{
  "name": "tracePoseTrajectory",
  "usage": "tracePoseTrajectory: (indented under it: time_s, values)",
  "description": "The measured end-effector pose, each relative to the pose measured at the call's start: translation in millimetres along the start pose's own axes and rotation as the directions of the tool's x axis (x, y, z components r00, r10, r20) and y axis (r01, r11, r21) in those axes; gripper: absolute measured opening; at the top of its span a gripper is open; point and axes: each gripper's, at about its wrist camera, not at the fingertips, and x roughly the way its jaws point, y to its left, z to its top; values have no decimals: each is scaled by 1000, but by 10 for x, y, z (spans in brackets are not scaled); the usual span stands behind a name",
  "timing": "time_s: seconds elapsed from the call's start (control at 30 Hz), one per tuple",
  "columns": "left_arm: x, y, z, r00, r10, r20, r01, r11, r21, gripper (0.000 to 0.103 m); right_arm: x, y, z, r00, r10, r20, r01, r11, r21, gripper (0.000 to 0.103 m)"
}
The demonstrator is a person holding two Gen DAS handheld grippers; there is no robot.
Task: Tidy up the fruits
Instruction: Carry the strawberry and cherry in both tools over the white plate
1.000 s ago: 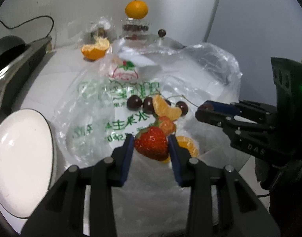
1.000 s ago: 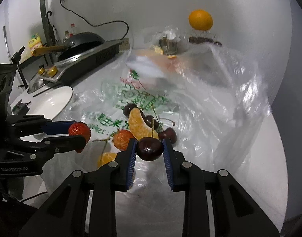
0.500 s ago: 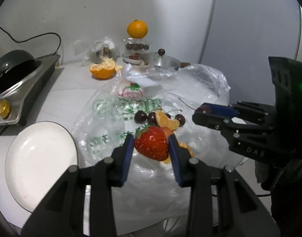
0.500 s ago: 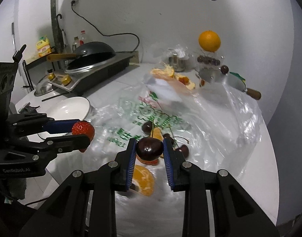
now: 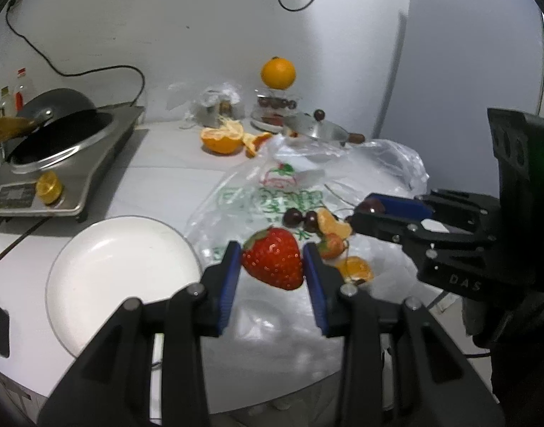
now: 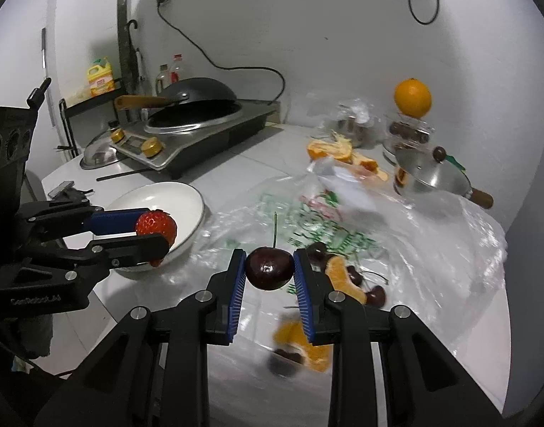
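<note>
My left gripper (image 5: 272,267) is shut on a red strawberry (image 5: 273,261), held above the table just right of the white plate (image 5: 104,274). My right gripper (image 6: 268,274) is shut on a dark cherry (image 6: 269,268) with its stem up, held above the clear printed plastic bag (image 6: 432,235). On the bag lie several cherries (image 5: 293,217), orange segments (image 5: 330,223) and a small strawberry (image 5: 330,245). In the right wrist view the left gripper (image 6: 154,229) holds the strawberry (image 6: 155,226) at the plate's rim (image 6: 197,199).
An induction cooker with a black wok (image 5: 58,138) stands at the back left. A peeled orange (image 5: 222,138), a whole orange on a jar (image 5: 277,73) and a steel pot lid (image 5: 318,130) sit at the back. The table edge runs close in front.
Both grippers have lifted and pulled back from the bag with their fruit. The plate and cooker have come further into view. The left gripper now sits nearer the plate.
</note>
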Motion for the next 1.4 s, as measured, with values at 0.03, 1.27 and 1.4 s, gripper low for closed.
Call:
tracePoseTrajectory:
  time_s: [0.03,1.27,1.4]
  values:
    - [-23,41,-8,1000,2,3,-2,1000,-6,37,13,42,15,1000,4,-1,-4,1000,-6,29]
    - [-290,1396,-521,995,102,-22,-104,981,-163,37,892,1309,363,987,114,-114,-130,981,-145,29]
    - [-255,1497,-601,994,102,-37,-106,979,-176,37,1052,1406,319,981,126,-147,-147,979,-140,29]
